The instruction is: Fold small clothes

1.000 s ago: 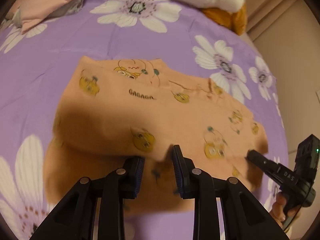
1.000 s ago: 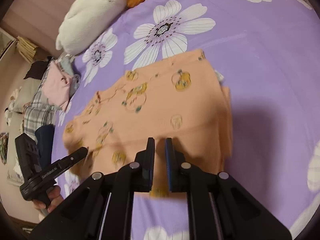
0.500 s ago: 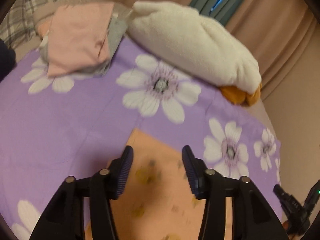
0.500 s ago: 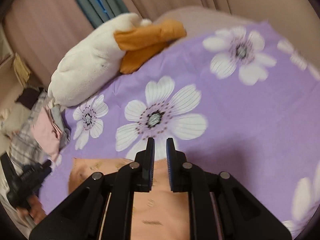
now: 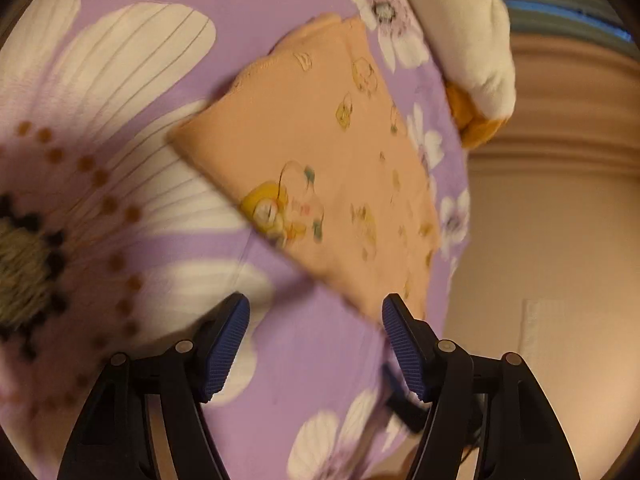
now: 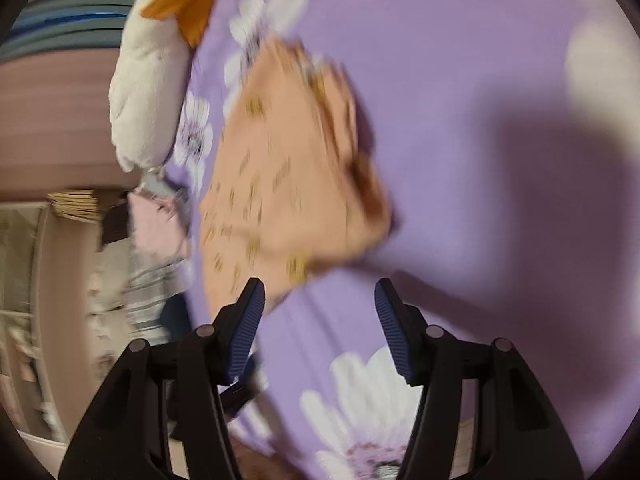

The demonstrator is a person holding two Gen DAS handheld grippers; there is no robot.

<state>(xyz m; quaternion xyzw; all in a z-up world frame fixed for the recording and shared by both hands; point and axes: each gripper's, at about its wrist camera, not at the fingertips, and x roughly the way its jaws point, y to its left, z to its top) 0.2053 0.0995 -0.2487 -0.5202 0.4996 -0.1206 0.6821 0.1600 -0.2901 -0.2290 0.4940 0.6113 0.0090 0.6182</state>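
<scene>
- Peach cotton with small yellow cartoon prints: the little garment [image 5: 320, 168] lies folded into a compact, roughly rectangular packet on the purple flowered bedspread [image 5: 312, 360], and neither tool is touching it.
- Left side first: the left gripper [image 5: 316, 340] hangs over bare bedspread just short of the packet's near corner; its blue pads [image 5: 226, 344] stand spread and are opening wider, with nothing between them.
- In the left wrist view the packet looks flat, its edges fairly straight, and doubled layers show along the far edge.
- Beyond it, a white plush toy with orange parts [image 5: 476, 56] rests at the head of the bed, apart from the garment.
- Moving right: the right gripper [image 6: 320, 312] also hovers over the bedspread just before the packet [image 6: 288, 168]; its fingers are apart and opening, gripping nothing.
- That view is badly blurred, so how tidy the right-hand edge is I cannot tell; a thicker, darker fold shows there.
- At its left edge a heap of other clothes [image 6: 156, 232] lies beyond the packet.
- Judgement: this piece looks finished or nearly so; what probably remains is moving it aside and folding whatever in that heap is unfolded.
</scene>
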